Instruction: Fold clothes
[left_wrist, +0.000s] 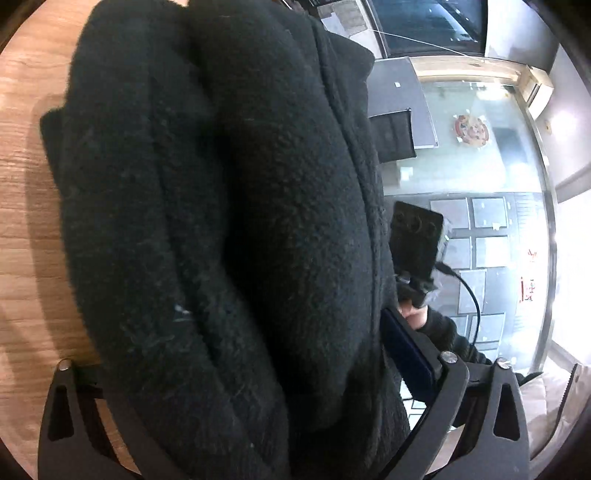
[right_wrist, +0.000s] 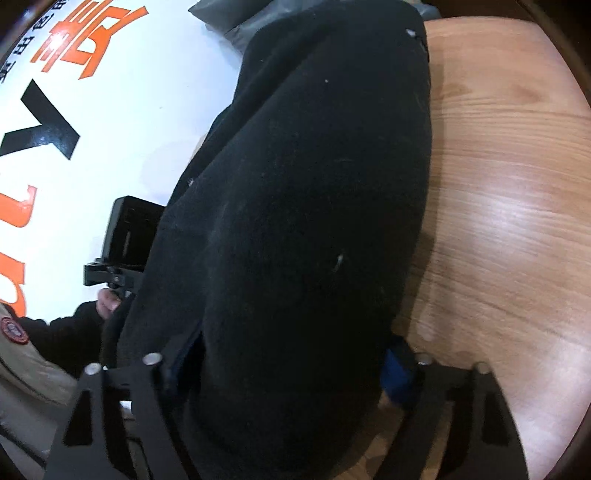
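A thick black fleece garment lies folded in several layers and fills most of both views. My left gripper is shut on one end of the bundle, the blue pad of its right finger pressed against the cloth. My right gripper is shut on the other end of the same garment, with a blue pad showing at its right side. Each gripper shows in the other's view: the right gripper and the left gripper, both beside the bundle.
A wooden table lies under the garment and also shows in the right wrist view. A white sign with orange and black letters is behind. A glass wall and tiled floor lie beyond the table.
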